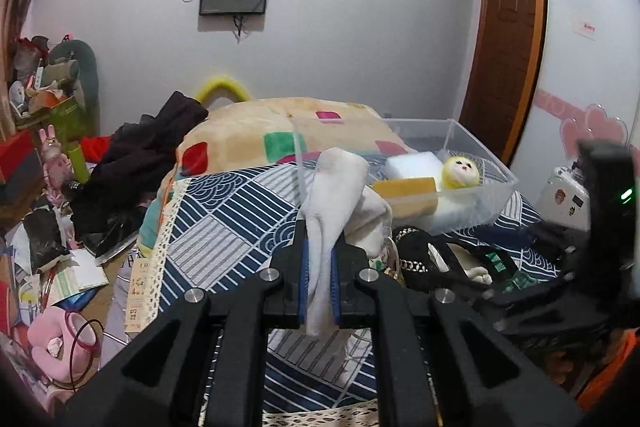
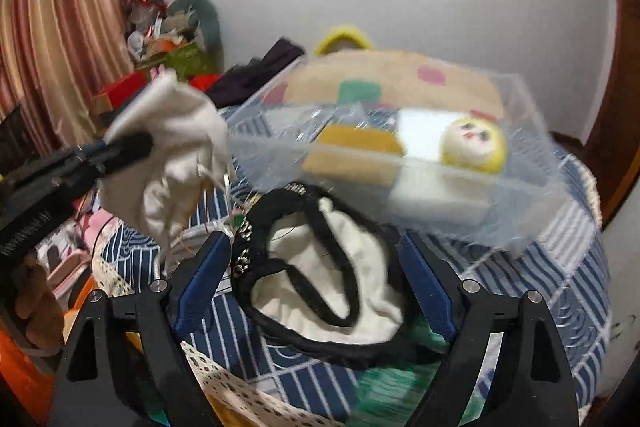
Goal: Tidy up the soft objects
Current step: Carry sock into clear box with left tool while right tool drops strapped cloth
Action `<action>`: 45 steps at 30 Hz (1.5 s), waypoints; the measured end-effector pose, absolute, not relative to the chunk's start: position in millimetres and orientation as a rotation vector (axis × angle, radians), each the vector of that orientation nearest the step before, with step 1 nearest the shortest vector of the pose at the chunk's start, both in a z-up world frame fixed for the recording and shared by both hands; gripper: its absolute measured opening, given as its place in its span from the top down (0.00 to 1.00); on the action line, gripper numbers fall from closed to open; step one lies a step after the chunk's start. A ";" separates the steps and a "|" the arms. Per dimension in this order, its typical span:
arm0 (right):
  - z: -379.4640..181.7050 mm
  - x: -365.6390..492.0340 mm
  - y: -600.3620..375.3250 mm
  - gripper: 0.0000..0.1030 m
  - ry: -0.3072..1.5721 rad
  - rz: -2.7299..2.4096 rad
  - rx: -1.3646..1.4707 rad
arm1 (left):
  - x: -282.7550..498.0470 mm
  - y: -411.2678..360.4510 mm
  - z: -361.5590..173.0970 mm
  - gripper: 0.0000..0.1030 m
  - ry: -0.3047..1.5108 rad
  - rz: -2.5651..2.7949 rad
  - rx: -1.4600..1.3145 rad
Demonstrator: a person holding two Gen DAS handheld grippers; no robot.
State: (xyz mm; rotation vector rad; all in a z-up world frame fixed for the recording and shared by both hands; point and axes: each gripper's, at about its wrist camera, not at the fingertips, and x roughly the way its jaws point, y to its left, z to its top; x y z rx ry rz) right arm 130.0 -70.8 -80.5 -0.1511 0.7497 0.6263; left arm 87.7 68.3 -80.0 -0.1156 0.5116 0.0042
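My left gripper (image 1: pixel 320 251) is shut on a white sock (image 1: pixel 340 195) and holds it up above the bed, short of the clear plastic bin (image 1: pixel 476 143). The sock also shows in the right wrist view (image 2: pixel 176 131), hanging from the left gripper (image 2: pixel 132 147). The bin (image 2: pixel 532 187) holds a yellow sponge (image 1: pixel 408 193), a white sponge (image 1: pixel 416 165) and a yellow-headed doll (image 1: pixel 460 173). My right gripper (image 2: pixel 312 267) is open, its blue pads on either side of a black-and-white fabric piece (image 2: pixel 320 275) lying on the blue patterned bedspread (image 1: pixel 224 227).
A folded colourful blanket (image 1: pixel 280 131) lies behind the bin. Dark clothes (image 1: pixel 132 167) pile at the bed's left edge. The floor at left is cluttered with papers, boxes and pink toys (image 1: pixel 52 343). A wardrobe (image 1: pixel 580 39) and door stand at right.
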 end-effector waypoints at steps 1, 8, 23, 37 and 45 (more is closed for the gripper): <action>-86.0 133.8 -66.7 0.18 0.773 0.624 -0.159 | 87.4 69.8 -80.1 0.92 0.511 0.006 -0.119; -99.7 140.5 -57.9 0.27 0.826 0.625 -0.188 | 86.0 75.6 -80.7 0.92 0.506 0.006 -0.142; -77.1 120.9 -75.5 0.92 0.734 0.637 -0.153 | 77.3 71.0 -56.6 0.92 0.441 0.001 -0.130; -4.2 116.2 -109.4 0.92 0.498 0.553 -0.095 | 104.2 61.9 -21.9 0.92 0.380 -0.009 -0.132; 24.8 135.2 -105.7 0.92 0.393 0.510 -0.121 | 135.3 60.0 -13.8 0.92 0.379 0.005 -0.123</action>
